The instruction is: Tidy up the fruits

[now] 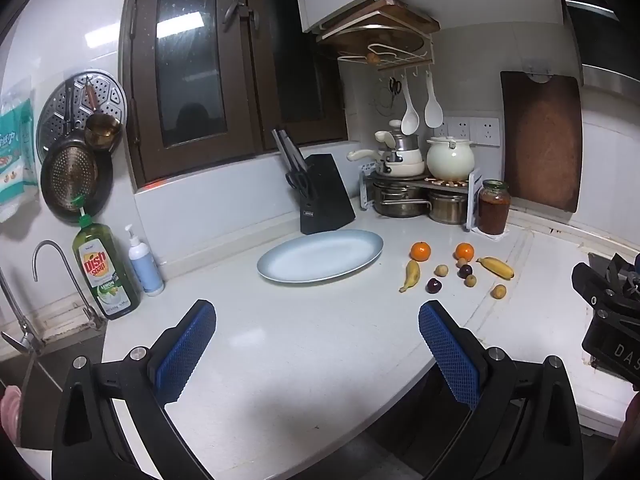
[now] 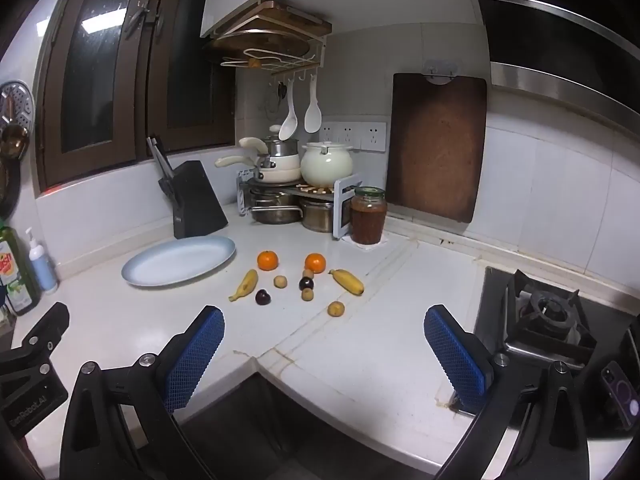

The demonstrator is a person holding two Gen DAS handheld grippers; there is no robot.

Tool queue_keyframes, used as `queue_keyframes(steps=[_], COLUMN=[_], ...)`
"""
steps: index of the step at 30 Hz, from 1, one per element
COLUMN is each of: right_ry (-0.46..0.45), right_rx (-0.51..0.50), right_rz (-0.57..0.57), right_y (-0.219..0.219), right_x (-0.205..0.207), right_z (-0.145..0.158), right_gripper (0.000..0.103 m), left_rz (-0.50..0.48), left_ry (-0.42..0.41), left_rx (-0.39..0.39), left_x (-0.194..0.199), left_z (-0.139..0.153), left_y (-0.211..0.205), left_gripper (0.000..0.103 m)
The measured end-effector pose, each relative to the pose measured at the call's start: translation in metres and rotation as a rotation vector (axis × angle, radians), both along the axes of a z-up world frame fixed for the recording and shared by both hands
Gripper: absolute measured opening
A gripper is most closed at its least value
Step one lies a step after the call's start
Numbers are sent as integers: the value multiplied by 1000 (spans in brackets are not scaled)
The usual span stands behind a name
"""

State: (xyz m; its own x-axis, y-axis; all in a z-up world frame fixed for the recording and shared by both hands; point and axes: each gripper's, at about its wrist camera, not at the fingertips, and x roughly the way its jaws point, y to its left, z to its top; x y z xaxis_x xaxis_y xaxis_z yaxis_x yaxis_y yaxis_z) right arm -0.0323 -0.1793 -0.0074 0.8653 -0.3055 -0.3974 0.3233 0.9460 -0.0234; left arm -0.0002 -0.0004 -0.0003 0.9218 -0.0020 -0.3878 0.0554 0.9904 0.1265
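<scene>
An empty pale blue oval plate (image 1: 320, 255) (image 2: 179, 260) lies on the white counter. To its right lie loose fruits: two oranges (image 1: 420, 251) (image 2: 267, 260), two small bananas (image 1: 412, 275) (image 2: 347, 281), two dark plums (image 1: 433, 285) (image 2: 263, 297) and several small tan round fruits (image 1: 498, 291) (image 2: 335, 309). My left gripper (image 1: 318, 354) is open and empty, held above the counter in front of the plate. My right gripper (image 2: 324, 358) is open and empty, in front of the fruits near the counter's front edge.
A black knife block (image 1: 325, 200) stands behind the plate. Pots on a rack (image 1: 416, 184) and a jar (image 1: 494, 207) fill the corner. A dish soap bottle (image 1: 105, 270) and a tap (image 1: 48, 264) are at the left. A gas stove (image 2: 548, 320) is at the right.
</scene>
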Motion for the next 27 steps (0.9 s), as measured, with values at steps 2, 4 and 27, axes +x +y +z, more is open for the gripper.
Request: queue_keyframes(steps=[2, 4, 27], right_ry=[-4, -3, -27], right_rx=[-6, -8, -13], right_rz=[-2, -2, -12], right_y=[1, 1, 3], right_x=[-1, -1, -12], right_z=[0, -1, 11], right_gripper=[101, 101, 101], left_rz=[-3, -13, 0], left_ry=[11, 22, -41], left_rx=[0, -4, -13], left_x=[0, 1, -15], left_z=[-1, -1, 6], left_y=[-1, -2, 2], left_gripper=[103, 103, 103])
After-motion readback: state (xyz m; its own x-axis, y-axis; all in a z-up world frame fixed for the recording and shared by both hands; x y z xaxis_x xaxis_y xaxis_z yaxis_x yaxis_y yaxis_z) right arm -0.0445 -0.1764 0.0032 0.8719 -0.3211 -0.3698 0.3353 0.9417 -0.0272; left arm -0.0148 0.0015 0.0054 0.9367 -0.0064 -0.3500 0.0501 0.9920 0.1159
